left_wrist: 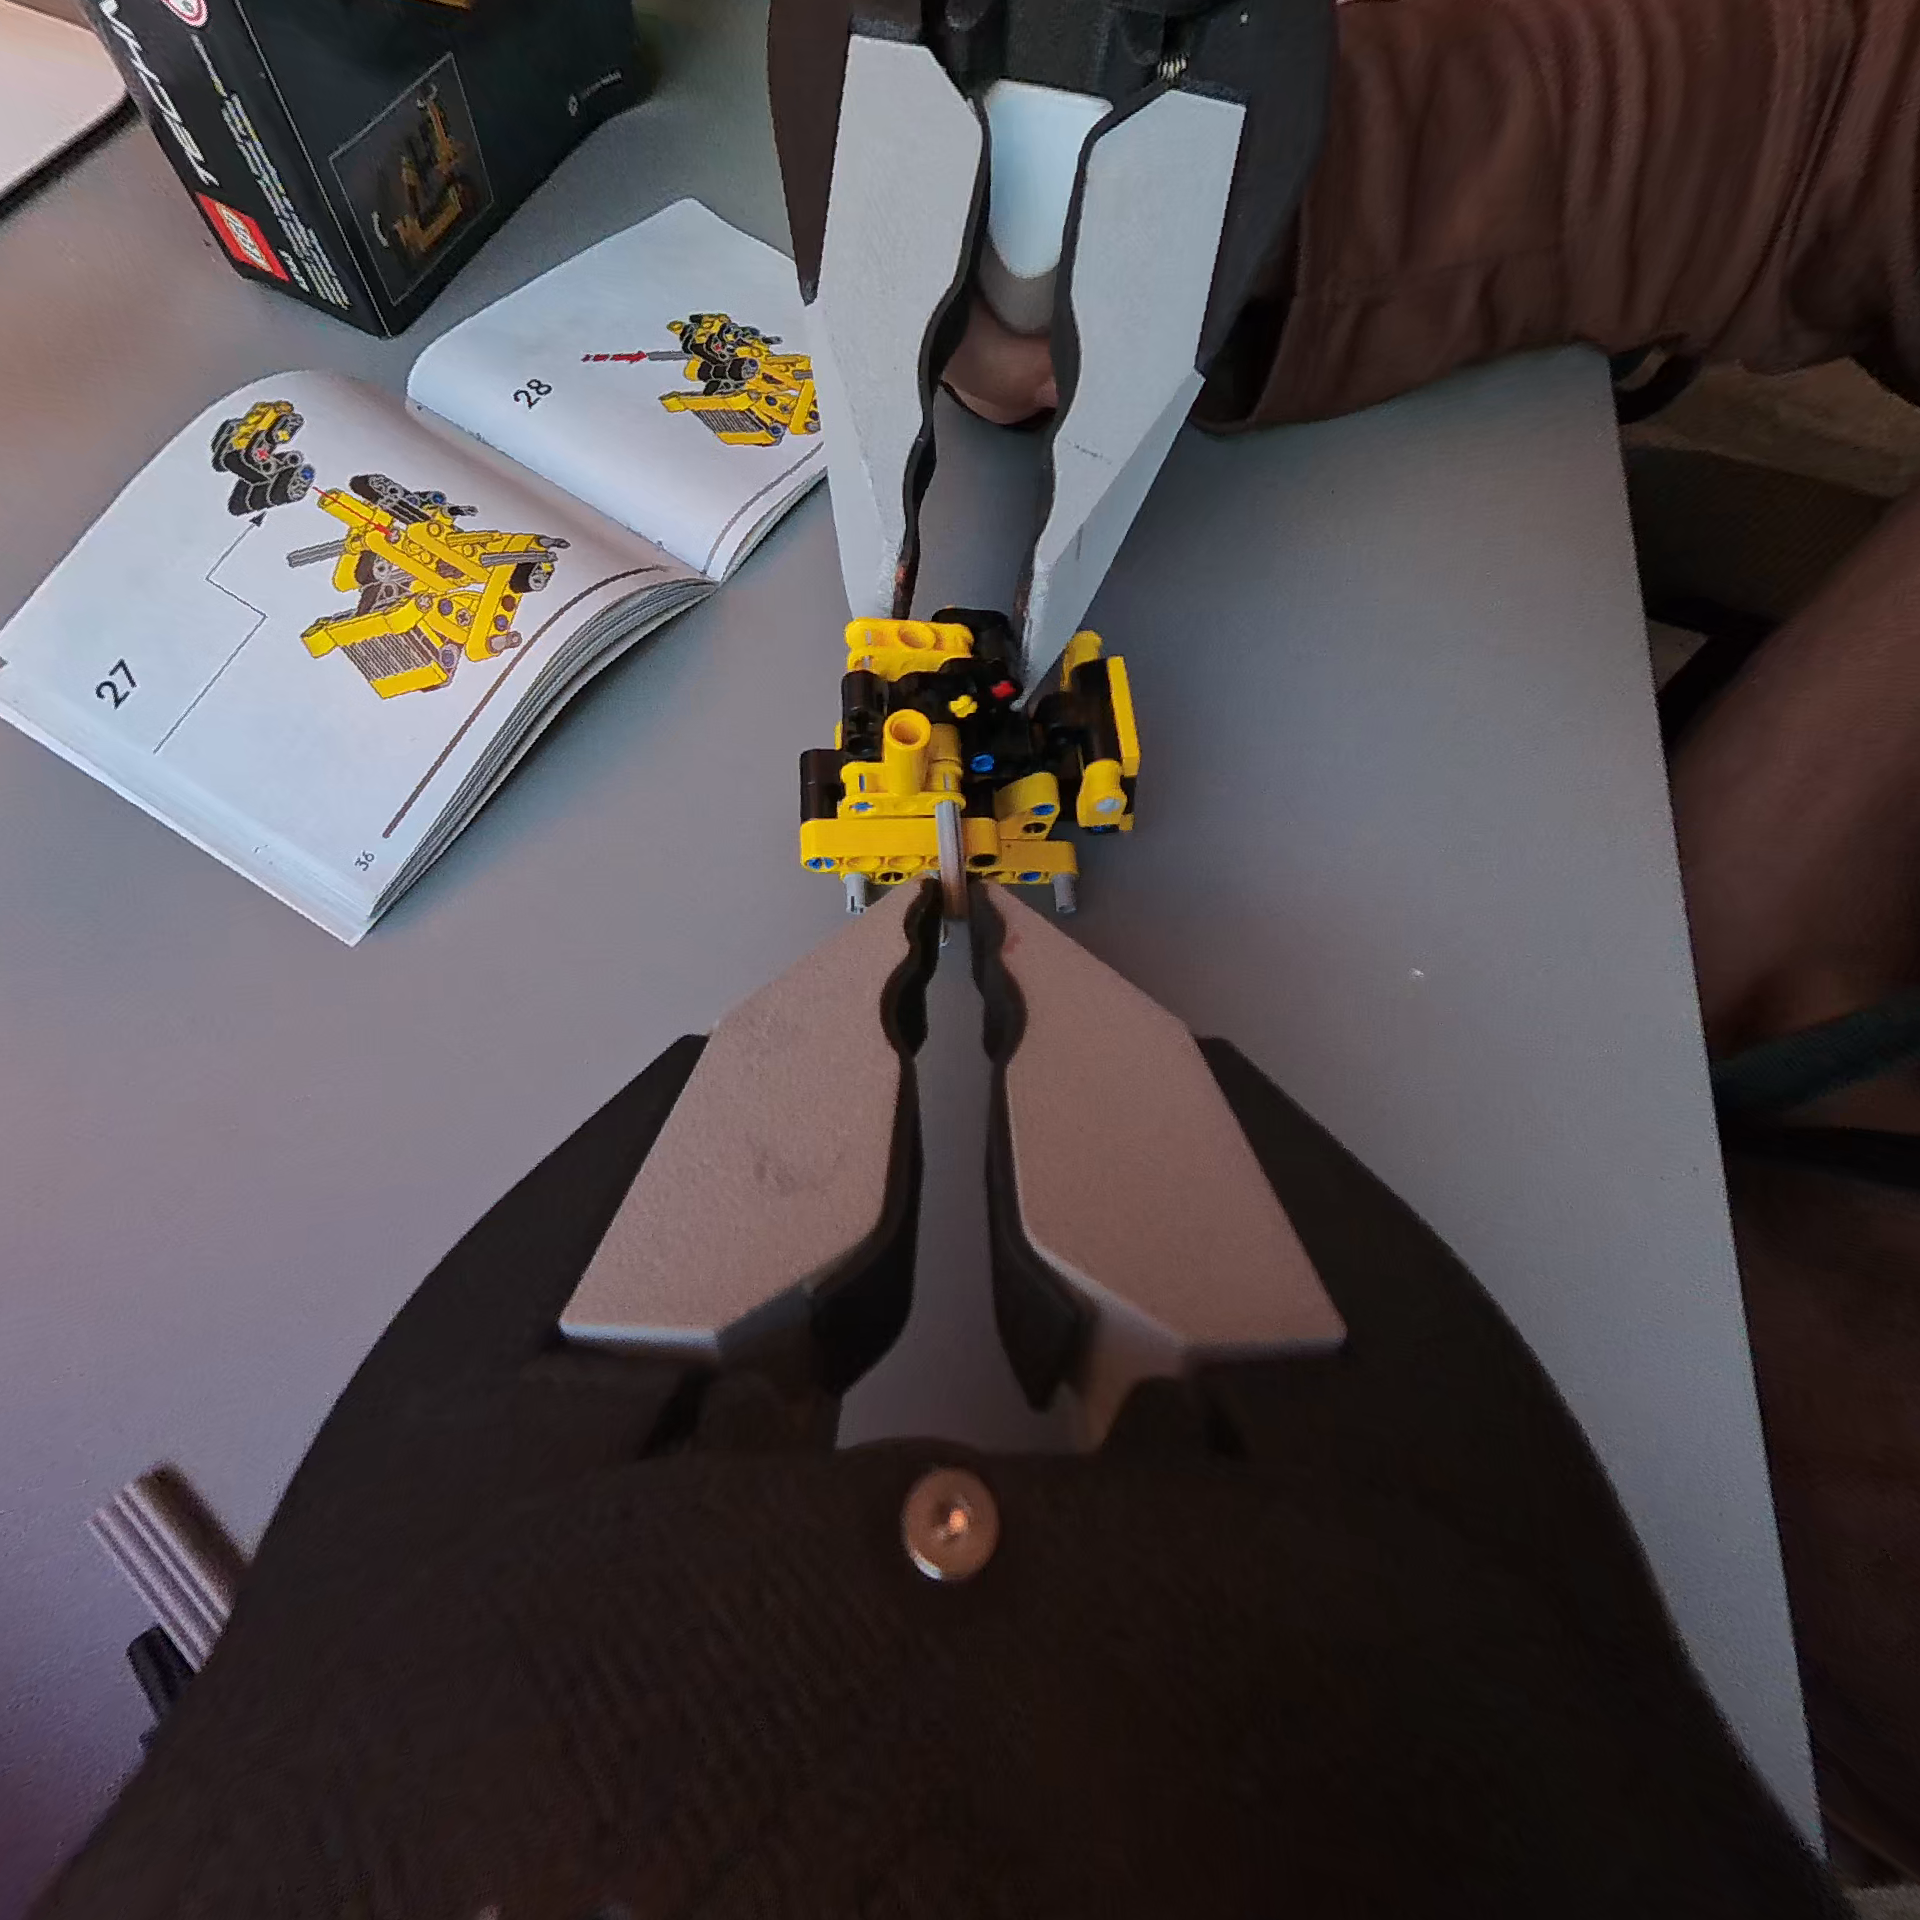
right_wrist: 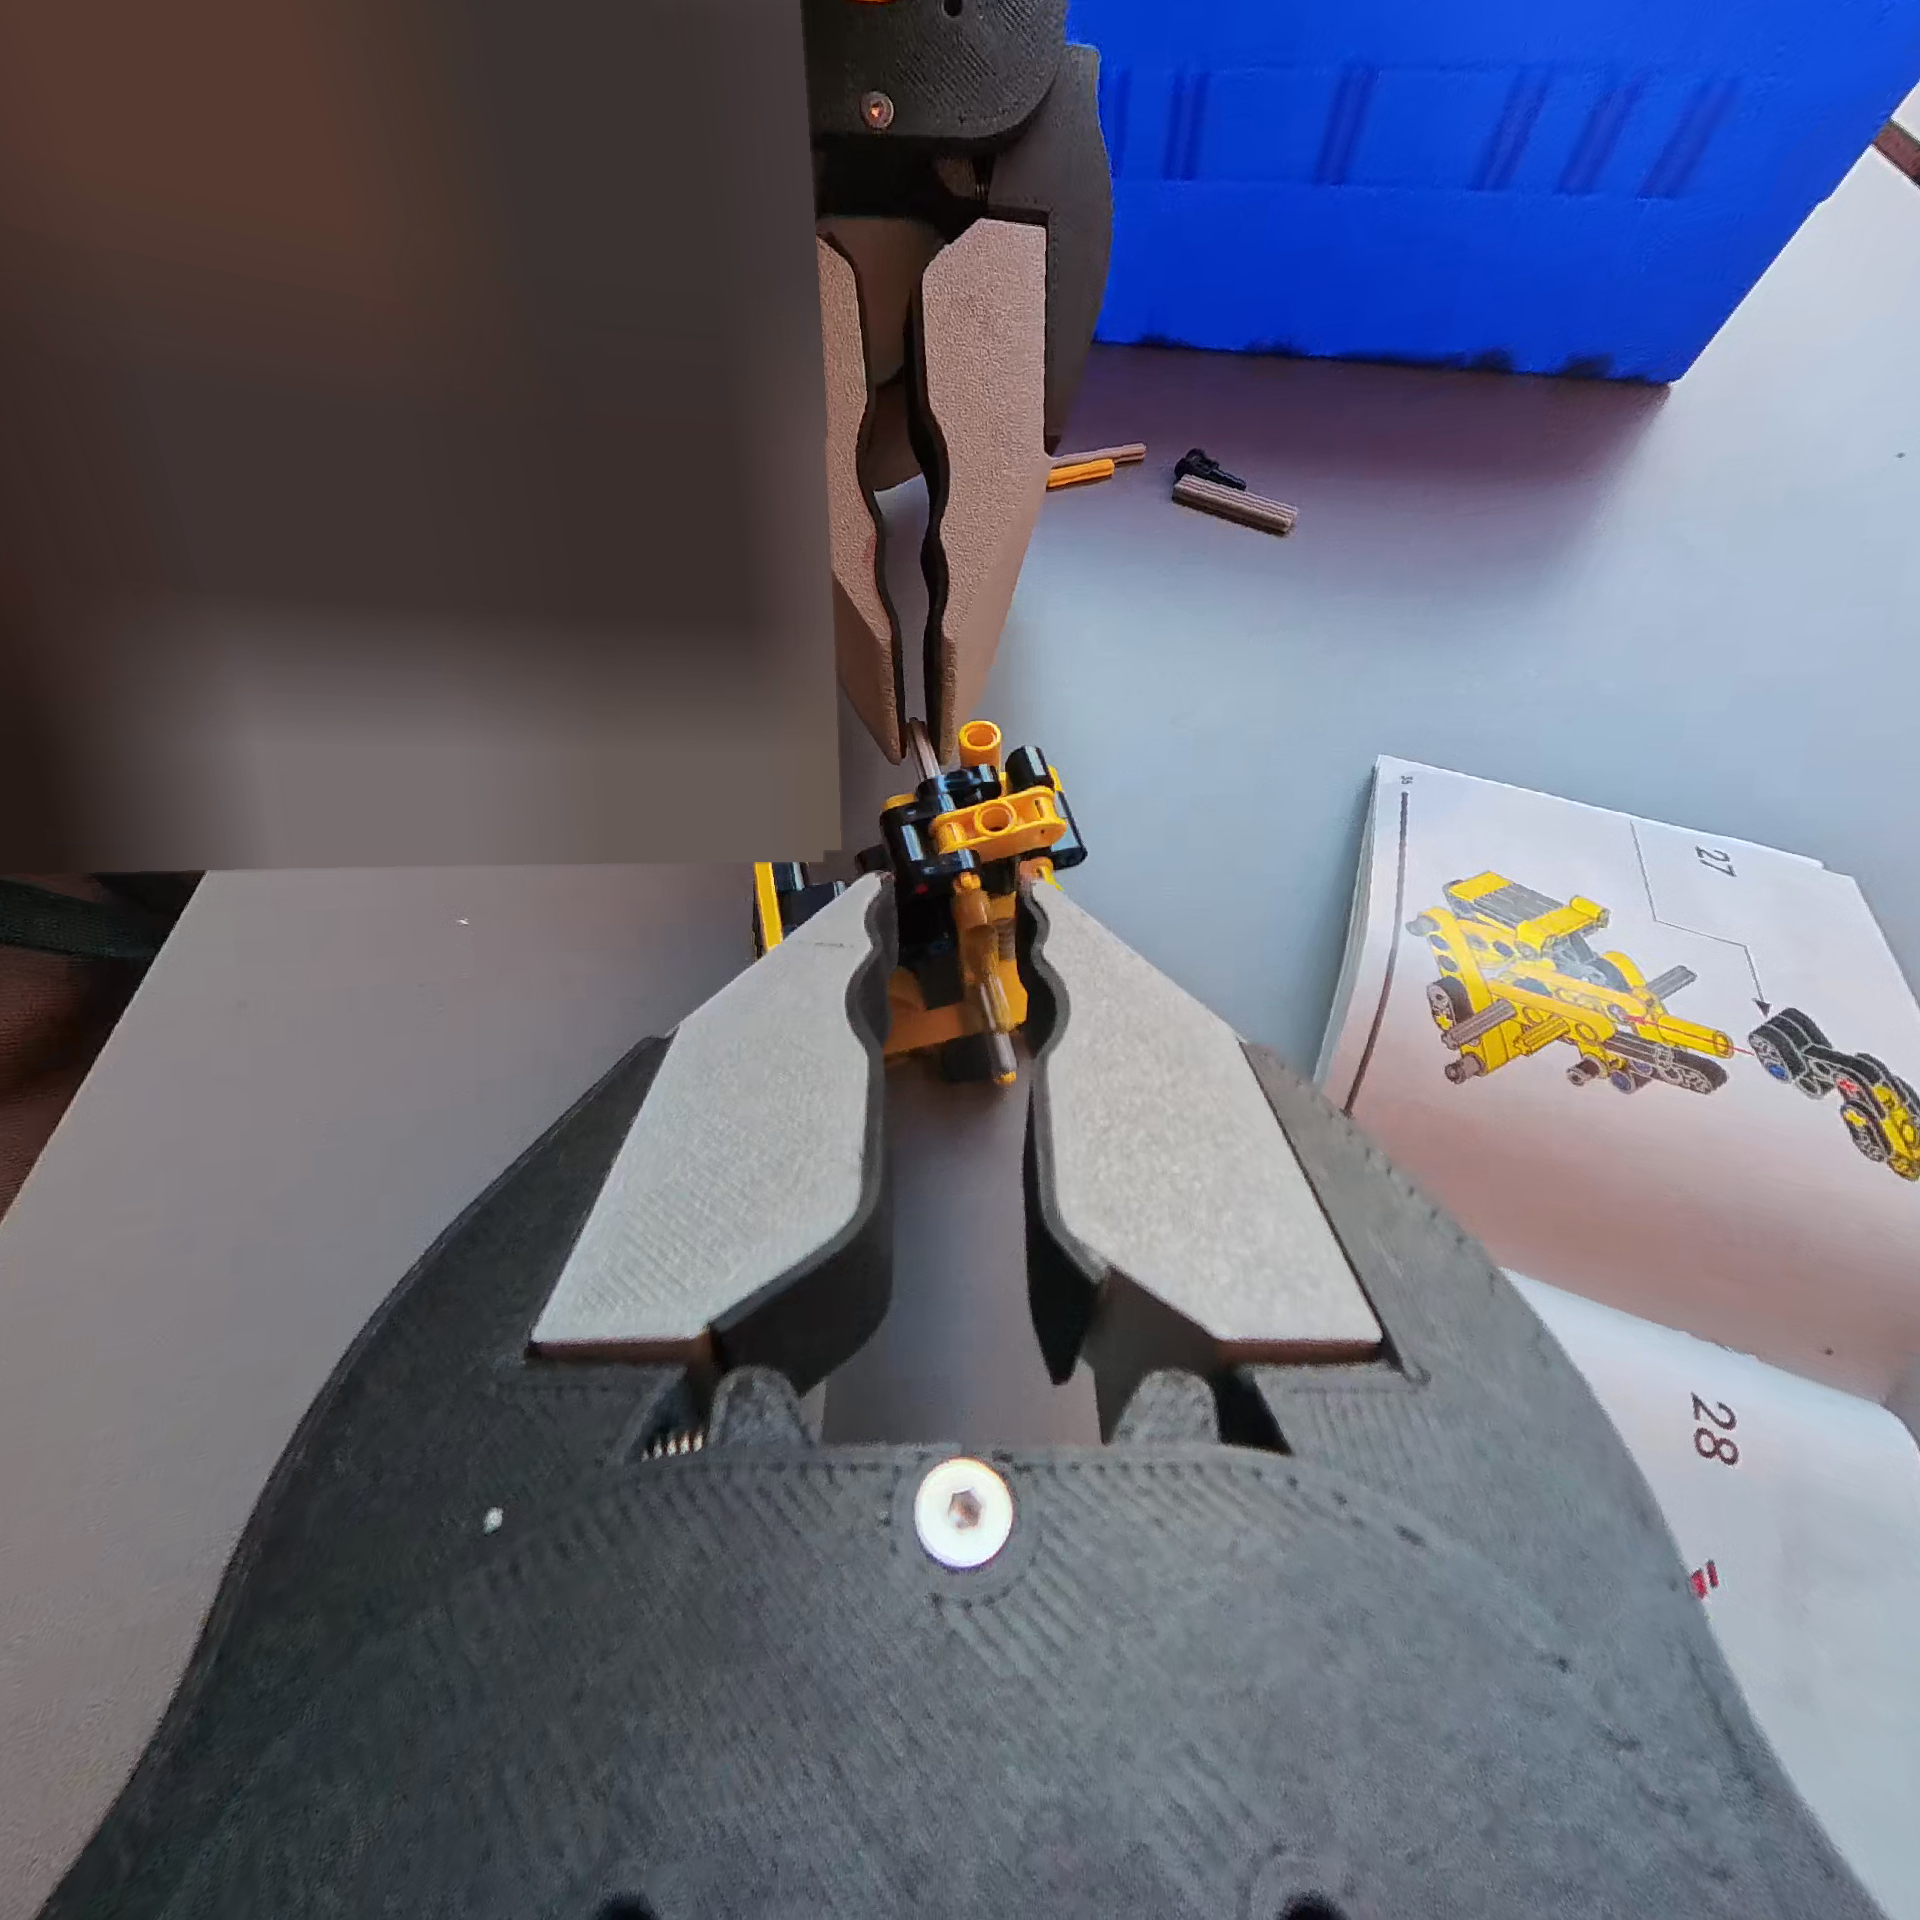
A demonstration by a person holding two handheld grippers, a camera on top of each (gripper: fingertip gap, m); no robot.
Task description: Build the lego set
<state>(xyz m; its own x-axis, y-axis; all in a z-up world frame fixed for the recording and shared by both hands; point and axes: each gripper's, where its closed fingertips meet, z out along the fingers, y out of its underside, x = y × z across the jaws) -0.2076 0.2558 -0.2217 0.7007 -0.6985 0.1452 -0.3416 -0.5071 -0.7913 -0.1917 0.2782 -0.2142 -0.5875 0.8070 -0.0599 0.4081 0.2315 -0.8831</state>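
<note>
A small yellow and black lego model (left_wrist: 966, 758) stands on the grey table (left_wrist: 1351, 831). My left gripper (left_wrist: 956, 904) is shut on a grey axle (left_wrist: 950, 831) that sticks out of the model's near side. My right gripper (left_wrist: 961, 623) comes in from the far side and is shut on the model's black and yellow rear. In the right wrist view, the right gripper (right_wrist: 956, 883) clamps the model (right_wrist: 987, 821) between its fingers, and the left gripper (right_wrist: 920, 732) pinches the axle (right_wrist: 918, 750) at the model's far side.
An open instruction booklet (left_wrist: 343, 623) lies left of the model; it also shows in the right wrist view (right_wrist: 1610, 1039). A black lego box (left_wrist: 353, 156) stands behind it. Loose parts (right_wrist: 1236, 507) lie before a blue crate (right_wrist: 1455, 208). The table edge (left_wrist: 1662, 831) runs close on the right.
</note>
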